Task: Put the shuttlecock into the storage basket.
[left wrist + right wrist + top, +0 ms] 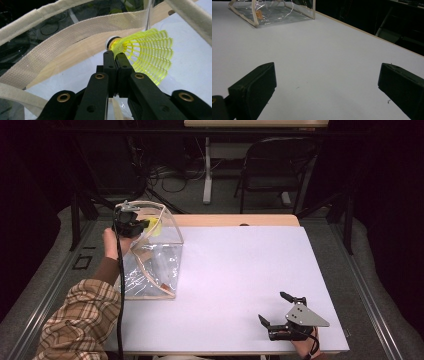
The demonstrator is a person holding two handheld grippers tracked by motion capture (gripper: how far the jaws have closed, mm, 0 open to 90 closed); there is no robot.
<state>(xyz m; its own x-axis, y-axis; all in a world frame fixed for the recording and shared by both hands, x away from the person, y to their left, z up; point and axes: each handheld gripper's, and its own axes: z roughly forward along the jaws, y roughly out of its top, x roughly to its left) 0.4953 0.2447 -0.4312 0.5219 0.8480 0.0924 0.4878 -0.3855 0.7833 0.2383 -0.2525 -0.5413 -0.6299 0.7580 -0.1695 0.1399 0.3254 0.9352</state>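
At the left of the high view the left gripper (141, 226) hangs over the open top of the clear bag (165, 265), its jaws clenched on the skirt of a yellow shuttlecock (147, 53) just below the white cork, with the bag's cloth straps (62, 50) close around it. From where I stand, the flimsy skirt could snag a strap or slip sideways and drop outside the bag. At lower right the right gripper (278, 312) rests on the white table (250, 270), jaws spread wide and empty.

The yellow plastic mesh shuttlecock (147, 53) looks glossy; the clear crinkled plastic bag (155, 265) (edged in coarse cream woven cloth webbing) glints above a matt, smooth white table top (240, 270) with pale wooden edging.
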